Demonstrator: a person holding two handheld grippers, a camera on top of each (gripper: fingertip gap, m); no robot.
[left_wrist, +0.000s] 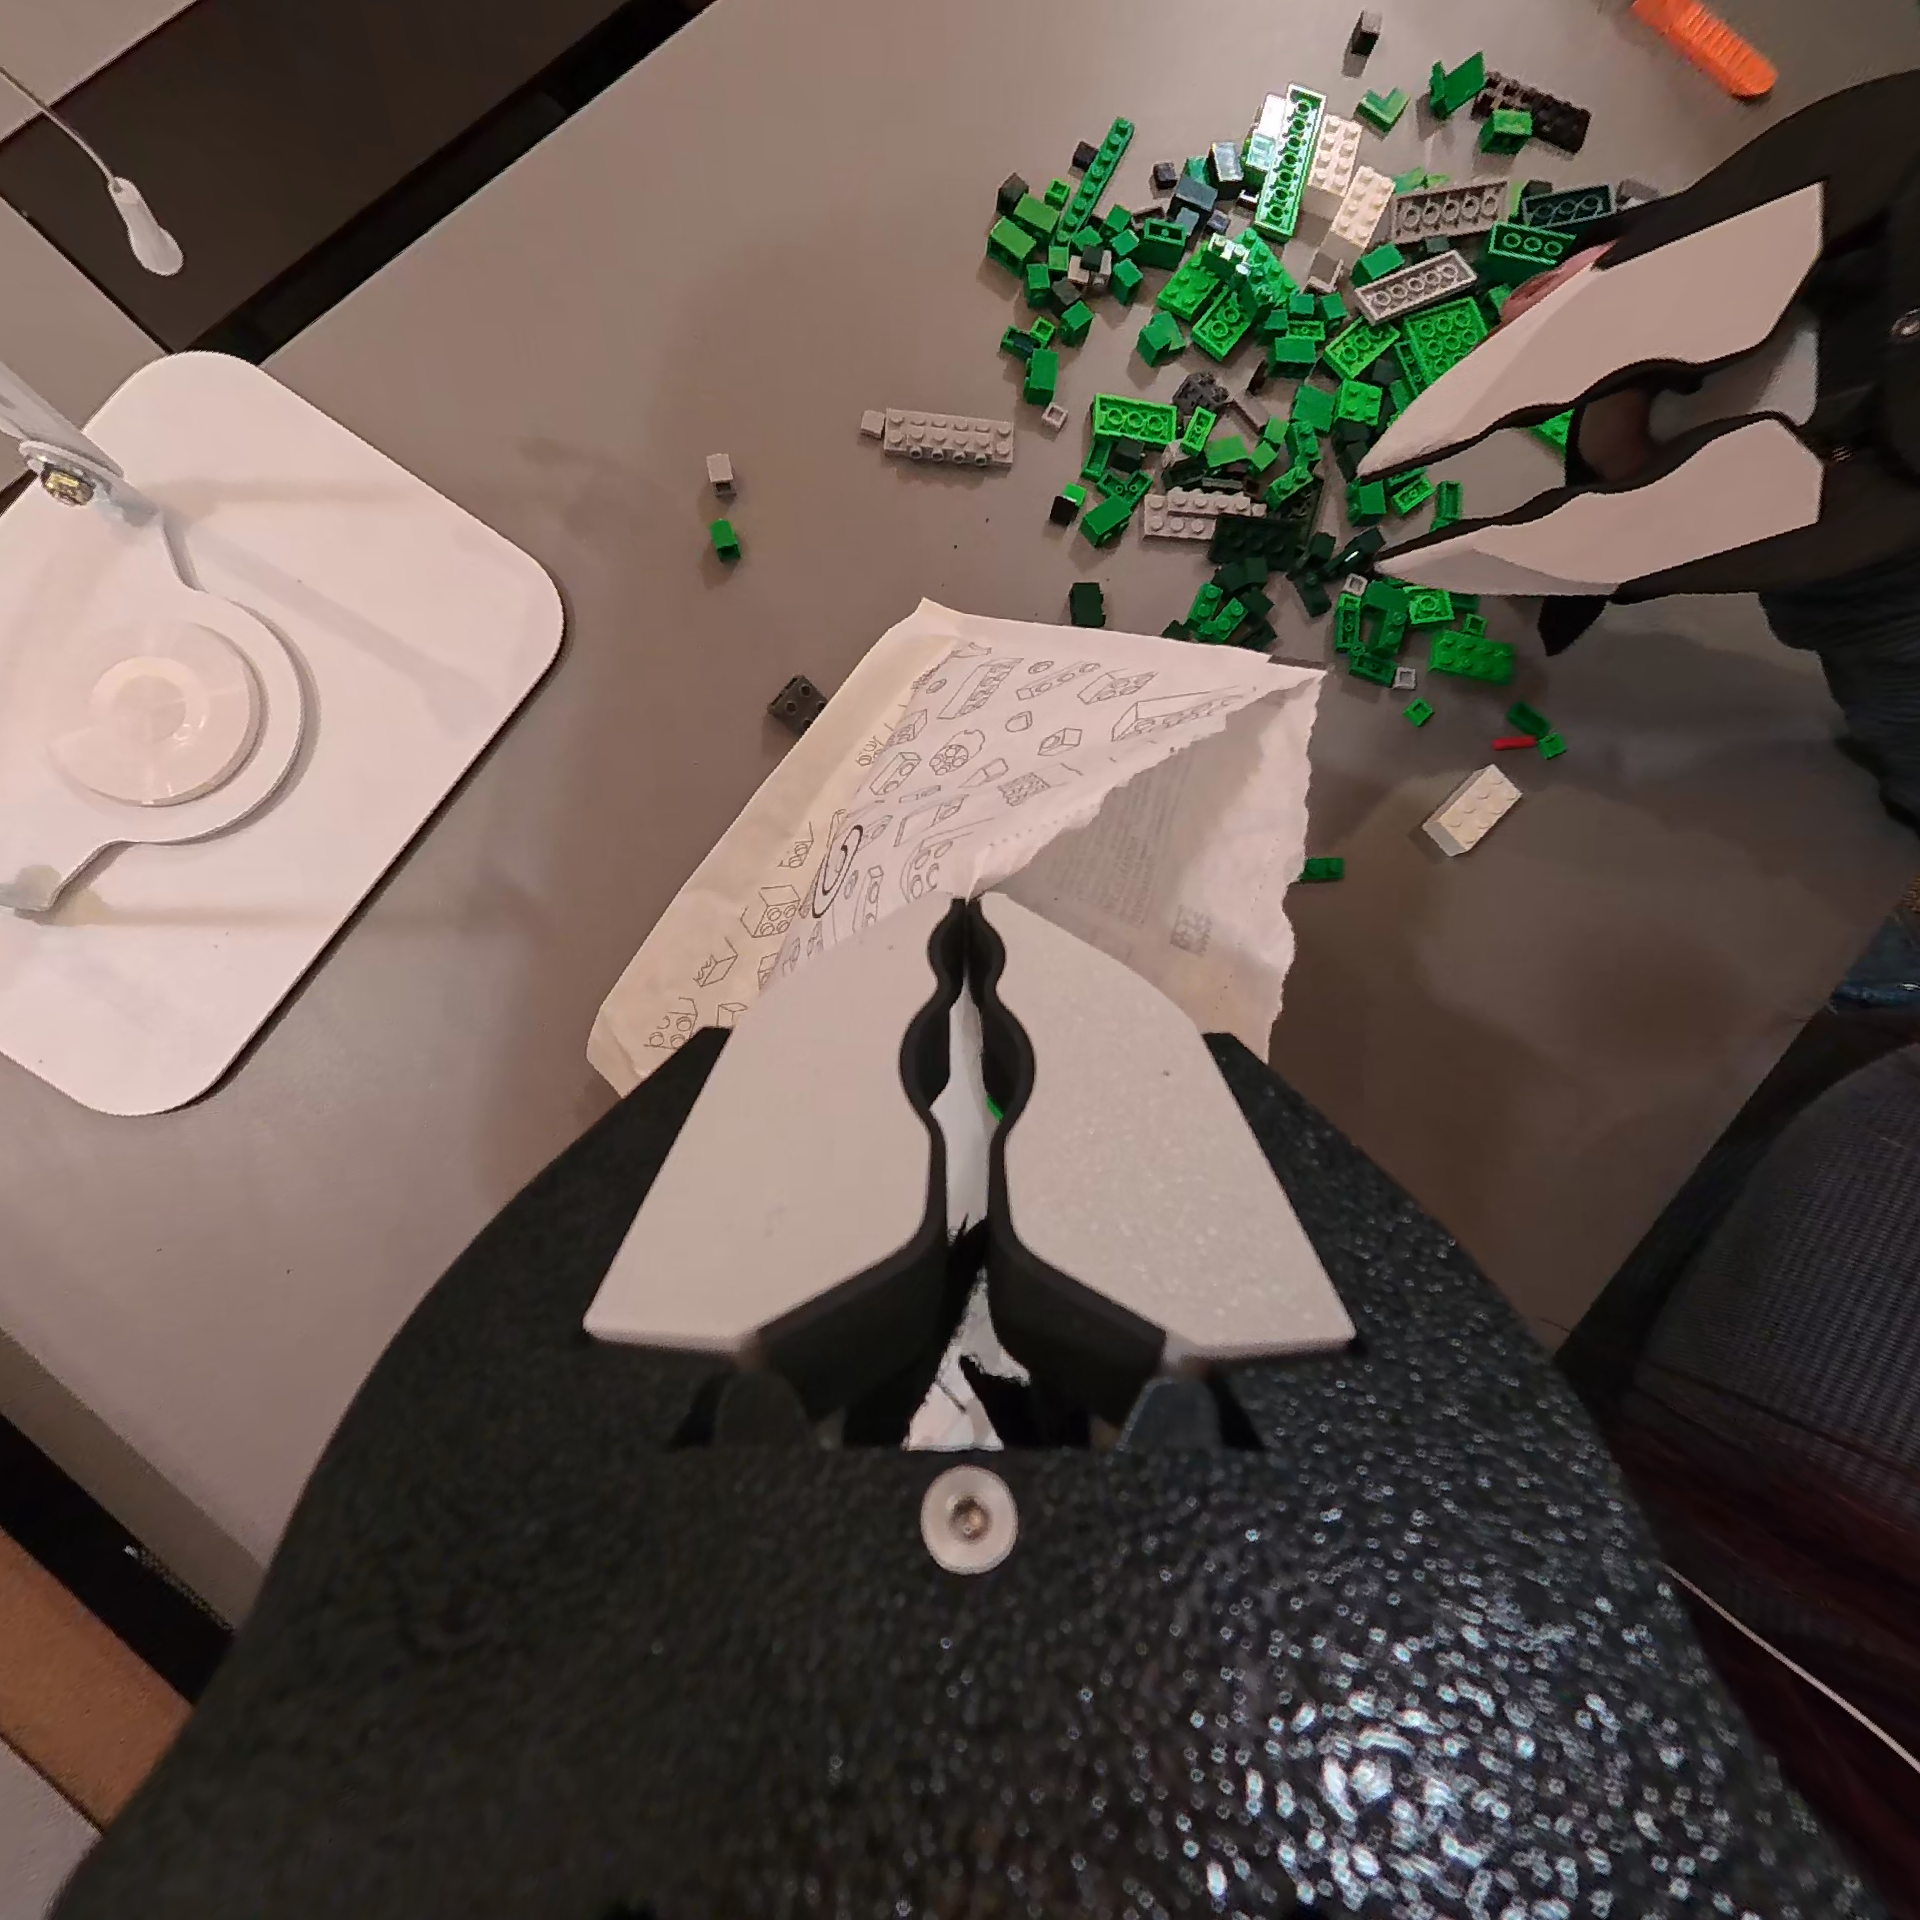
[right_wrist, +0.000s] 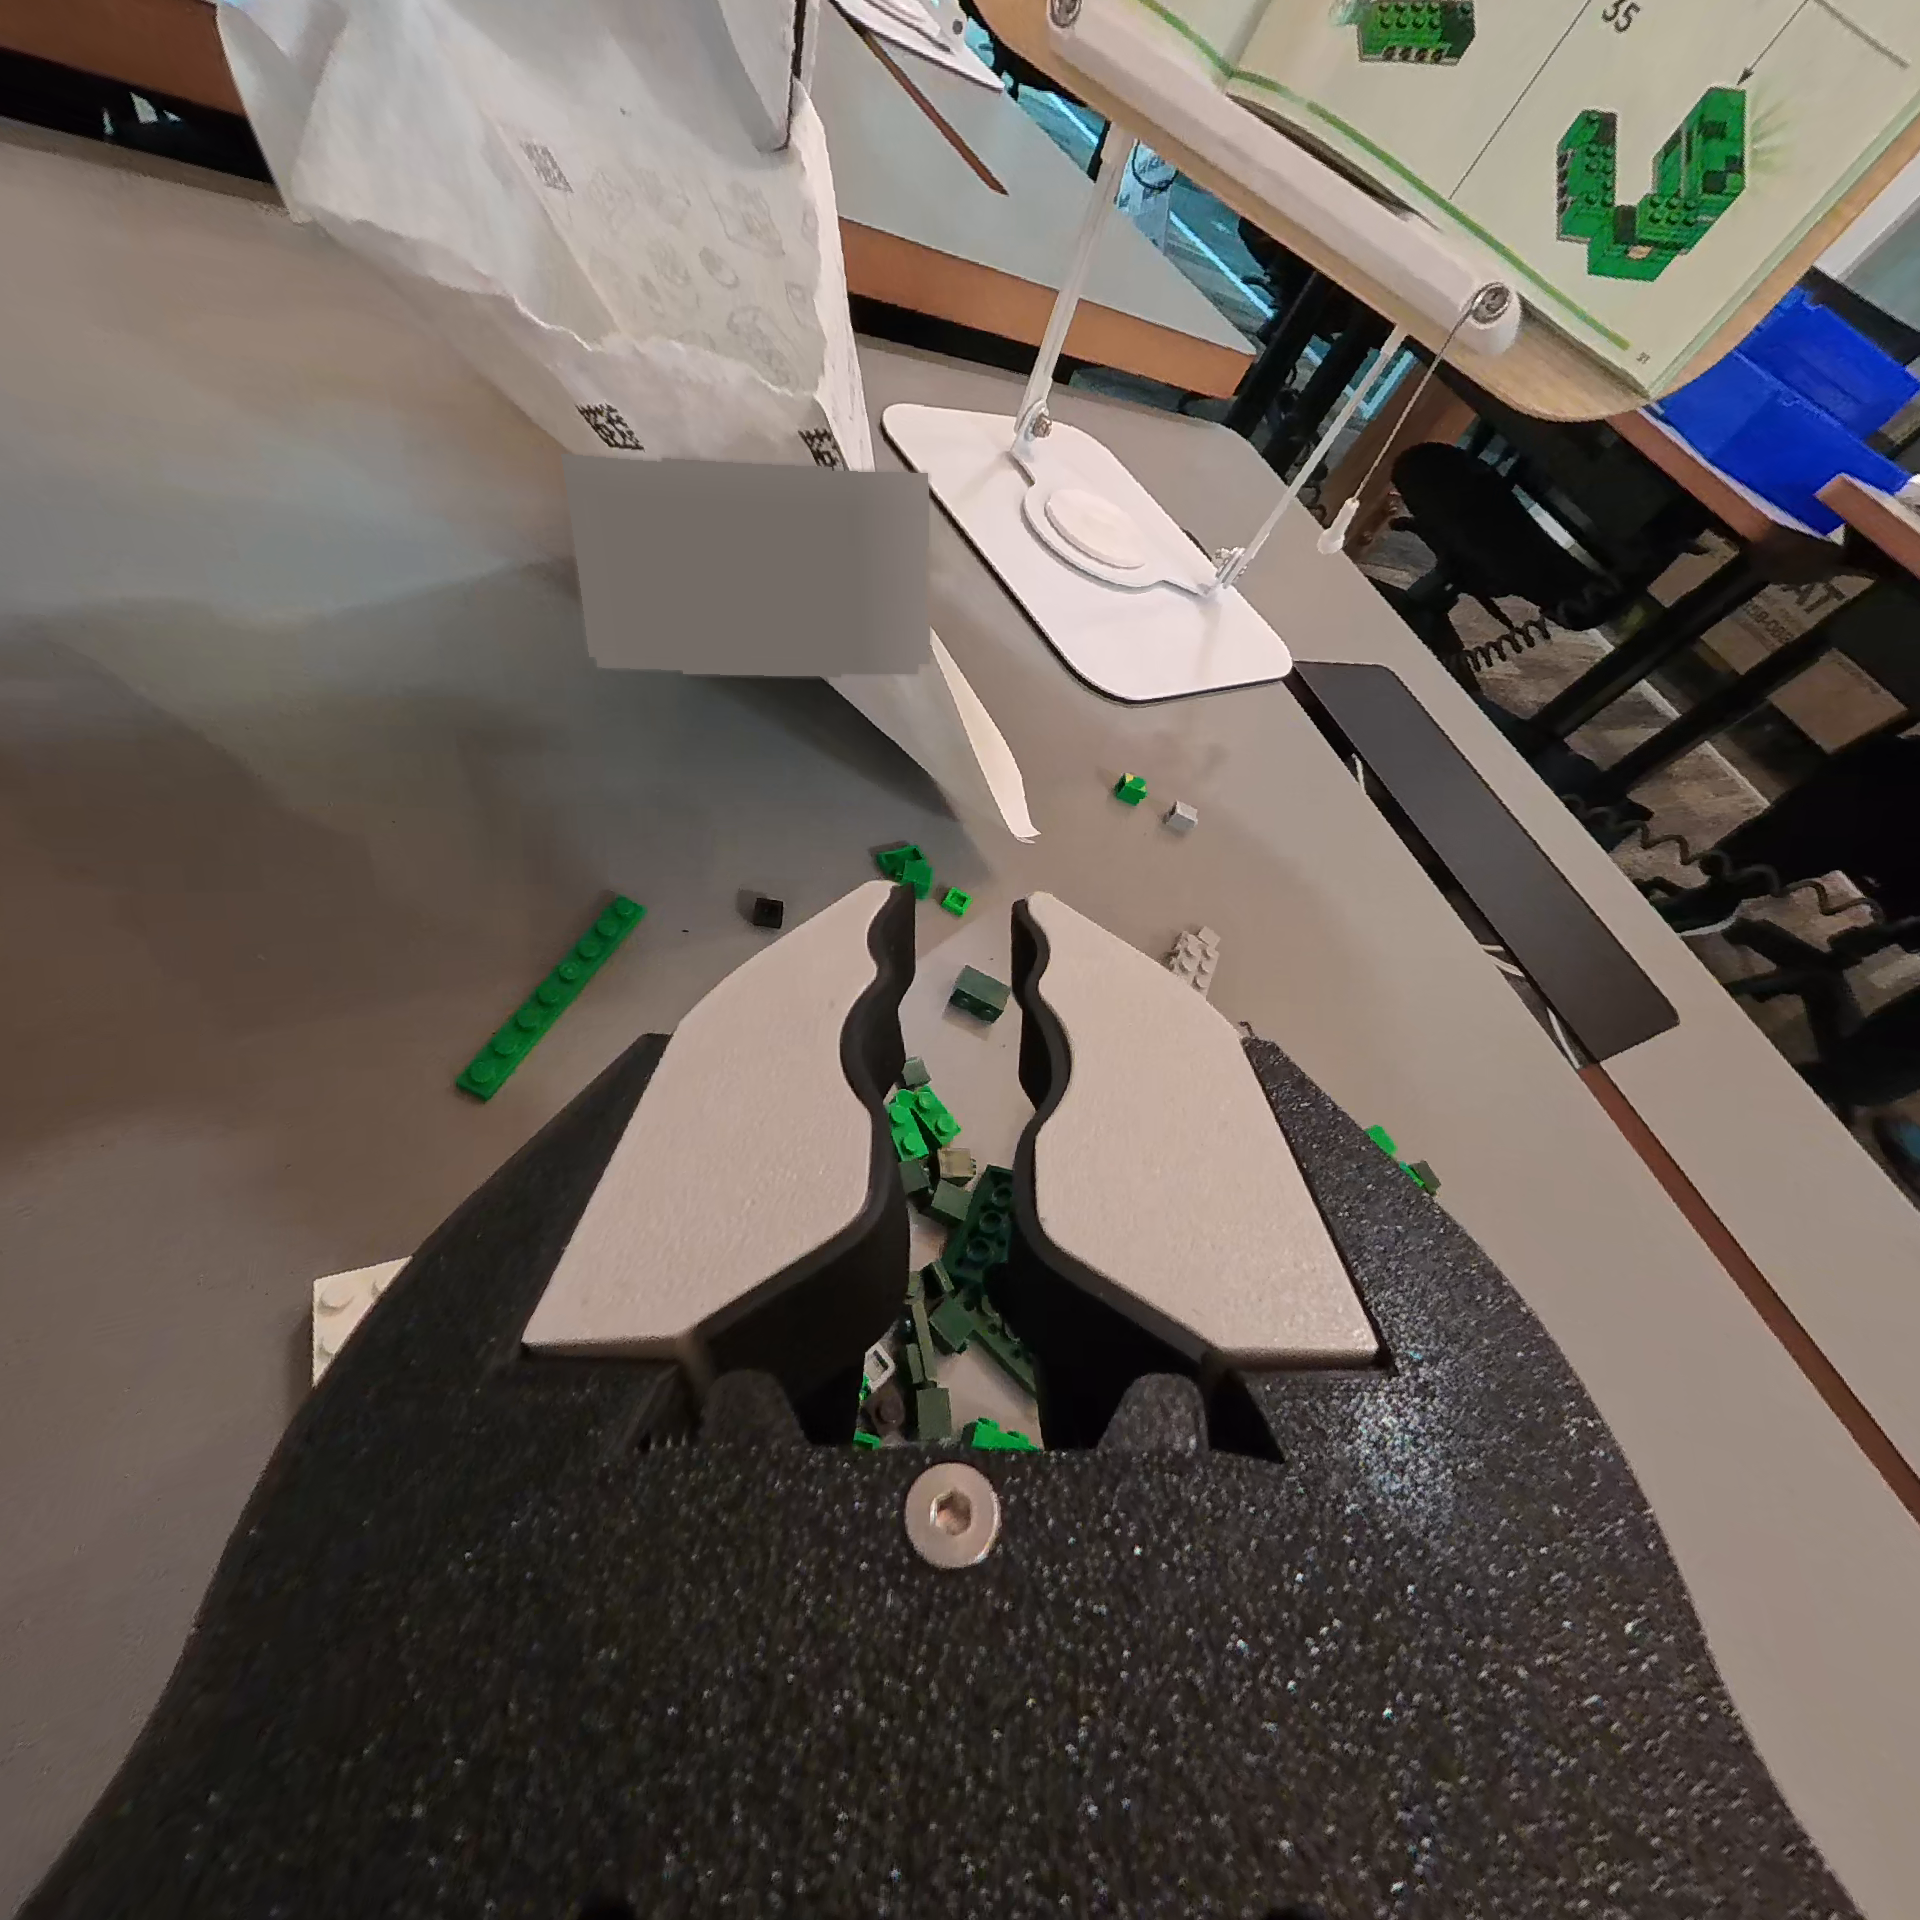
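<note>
My left gripper (left_wrist: 968, 906) is shut on a white paper bag (left_wrist: 1039, 769) printed with brick outlines and holds it, torn open, above the grey table (left_wrist: 623, 312). The bag also hangs at the upper left of the right wrist view (right_wrist: 582, 229). A heap of green, grey and white toy bricks (left_wrist: 1278, 343) lies beyond the bag. My right gripper (right_wrist: 963, 906) is open and empty just above that heap (right_wrist: 951, 1226); it shows at the right edge of the left wrist view (left_wrist: 1371, 514). A dark green brick (right_wrist: 979, 992) lies between its fingertips.
A white stand base (left_wrist: 208, 727) sits at the left, also seen in the right wrist view (right_wrist: 1091, 551), and carries an open instruction booklet (right_wrist: 1621, 156). A long green plate (right_wrist: 551, 997), a grey plate (left_wrist: 945, 434), a white brick (left_wrist: 1470, 810) and an orange tool (left_wrist: 1704, 47) lie apart. Tip to tip, the grippers are about 15 centimetres apart.
</note>
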